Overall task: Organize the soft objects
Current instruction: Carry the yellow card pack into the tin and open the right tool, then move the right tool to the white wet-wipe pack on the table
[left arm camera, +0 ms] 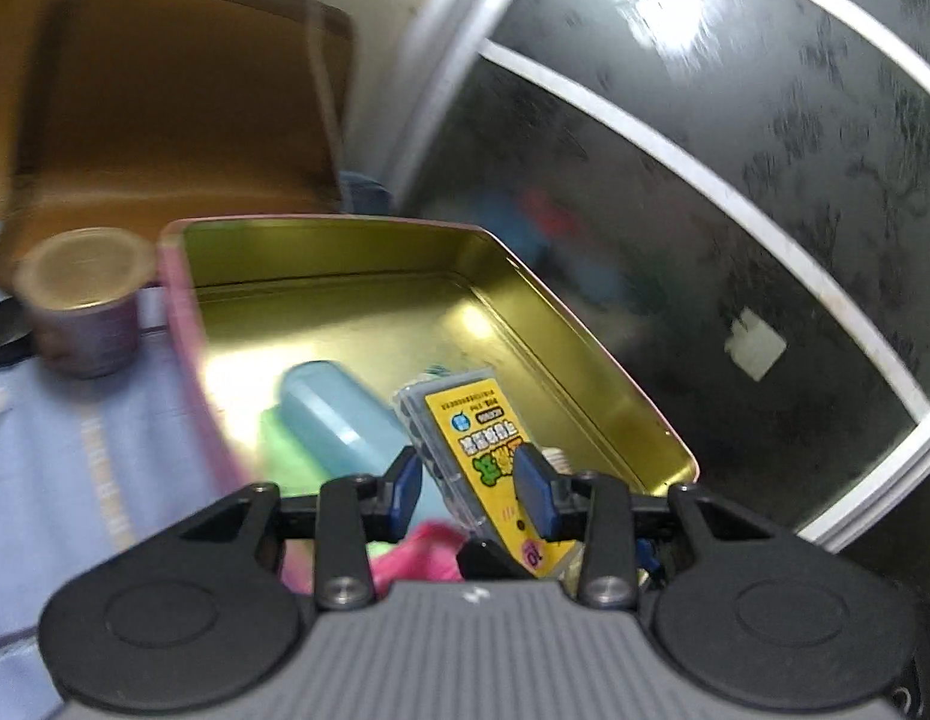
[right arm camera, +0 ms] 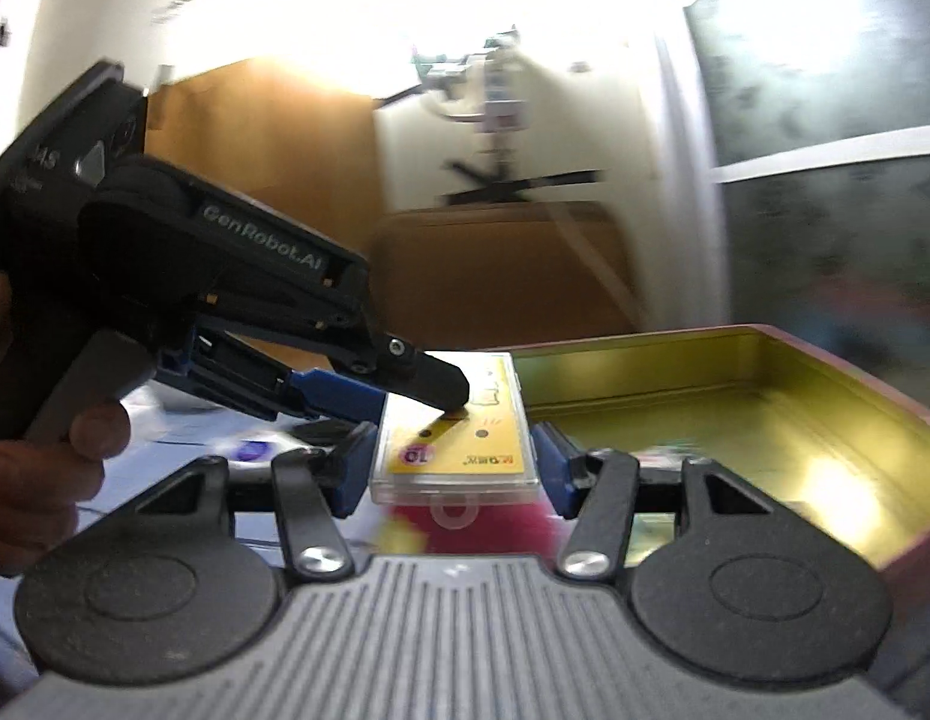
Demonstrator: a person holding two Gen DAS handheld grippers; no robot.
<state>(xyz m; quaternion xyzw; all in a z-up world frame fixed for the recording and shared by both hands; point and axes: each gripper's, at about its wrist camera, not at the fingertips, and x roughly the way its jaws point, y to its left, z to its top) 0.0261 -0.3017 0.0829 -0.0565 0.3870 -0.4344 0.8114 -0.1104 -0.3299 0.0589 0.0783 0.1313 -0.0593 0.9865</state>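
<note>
Yellow-labelled clear plastic case (left arm camera: 483, 468) is clamped by the left gripper (left arm camera: 474, 489) and flanked, contact unclear, by the right gripper (right arm camera: 453, 468), beside a gold tin (right arm camera: 765, 396).

Small metal cup (left arm camera: 84, 300) upright on pale blue striped cloth (left arm camera: 75, 450), just left of the tin, apart from it. Brown chair back (left arm camera: 183, 90) behind the cup; same chair (right arm camera: 501, 270) in right wrist view. Dark frosted glass panels with white frame (left arm camera: 675, 138) to the right. White sticker (left arm camera: 756, 343) on lower pane. Background blurred
</note>
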